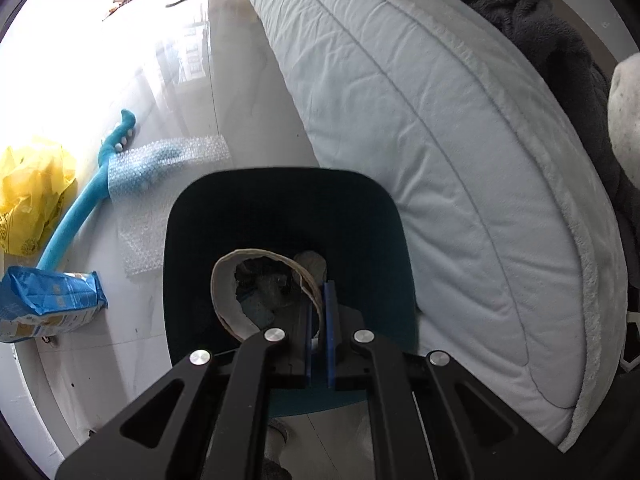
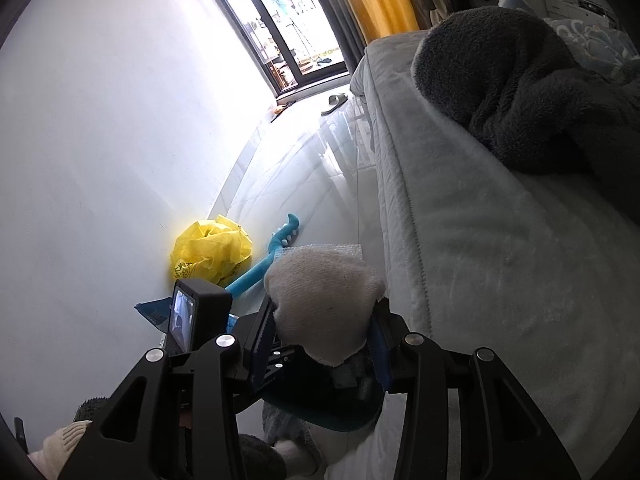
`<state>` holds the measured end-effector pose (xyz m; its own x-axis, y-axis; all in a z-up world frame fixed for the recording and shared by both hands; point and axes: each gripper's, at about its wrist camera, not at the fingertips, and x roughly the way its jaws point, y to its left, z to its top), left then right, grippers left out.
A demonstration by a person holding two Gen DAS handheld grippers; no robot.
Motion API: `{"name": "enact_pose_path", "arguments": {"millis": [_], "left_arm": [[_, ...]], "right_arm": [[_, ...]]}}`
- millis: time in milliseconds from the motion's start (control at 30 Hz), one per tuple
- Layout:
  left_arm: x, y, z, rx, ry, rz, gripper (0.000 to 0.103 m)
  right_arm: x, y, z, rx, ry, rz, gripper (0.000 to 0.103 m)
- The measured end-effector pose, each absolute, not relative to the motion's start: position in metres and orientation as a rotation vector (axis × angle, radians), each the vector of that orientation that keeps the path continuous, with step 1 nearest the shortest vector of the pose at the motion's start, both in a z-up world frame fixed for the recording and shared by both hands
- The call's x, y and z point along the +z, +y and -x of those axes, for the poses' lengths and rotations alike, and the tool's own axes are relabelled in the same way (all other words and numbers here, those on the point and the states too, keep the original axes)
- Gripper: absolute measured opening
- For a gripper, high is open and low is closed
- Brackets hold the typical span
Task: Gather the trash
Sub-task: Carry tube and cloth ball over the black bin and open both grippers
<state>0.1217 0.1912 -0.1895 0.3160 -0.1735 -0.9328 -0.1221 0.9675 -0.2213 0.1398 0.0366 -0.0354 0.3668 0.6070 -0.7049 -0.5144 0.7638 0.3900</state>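
Note:
My left gripper (image 1: 319,304) is shut on a flattened cardboard tube (image 1: 240,300) and holds it over the mouth of a dark teal bin (image 1: 280,208) that has crumpled trash inside. The bin (image 2: 340,420) also shows low in the right wrist view. On the floor to the left lie a crumpled yellow plastic bag (image 1: 32,192), a blue snack packet (image 1: 48,300), bubble wrap (image 1: 168,164) and a blue toy guitar (image 1: 88,196). The right gripper's jaws stand apart around the white-gloved hand (image 2: 324,300) that holds the left gripper. The yellow bag (image 2: 212,252) lies beyond it.
A bed with a pale grey mattress cover (image 1: 440,140) runs along the right, with a dark fleece blanket (image 2: 500,92) on top. A white wall (image 2: 120,140) stands on the left. A slipper (image 2: 338,100) lies by the far window.

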Motion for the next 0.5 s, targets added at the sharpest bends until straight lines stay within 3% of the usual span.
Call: {"name": "enact_pose_path", "arguments": {"millis": [133, 300, 500], "left_arm": [[-0.207, 0.199, -0.115, -0.031, 1.320, 0.291, 0.008], [-0.211, 0.212, -0.106, -0.021, 1.341, 0.309, 0.045], [-0.203, 0.235, -0.095, 0.011, 1.327, 0.317, 0.054]], "right_arm": [[-0.044, 0.055, -0.141, 0.734, 0.980, -0.080, 0.043], [-0.060, 0.072, -0.145, 0.734, 1.027, -0.051, 0.043], [-0.080, 0.091, -0.150, 0.722, 1.079, -0.019, 0.043]]}}
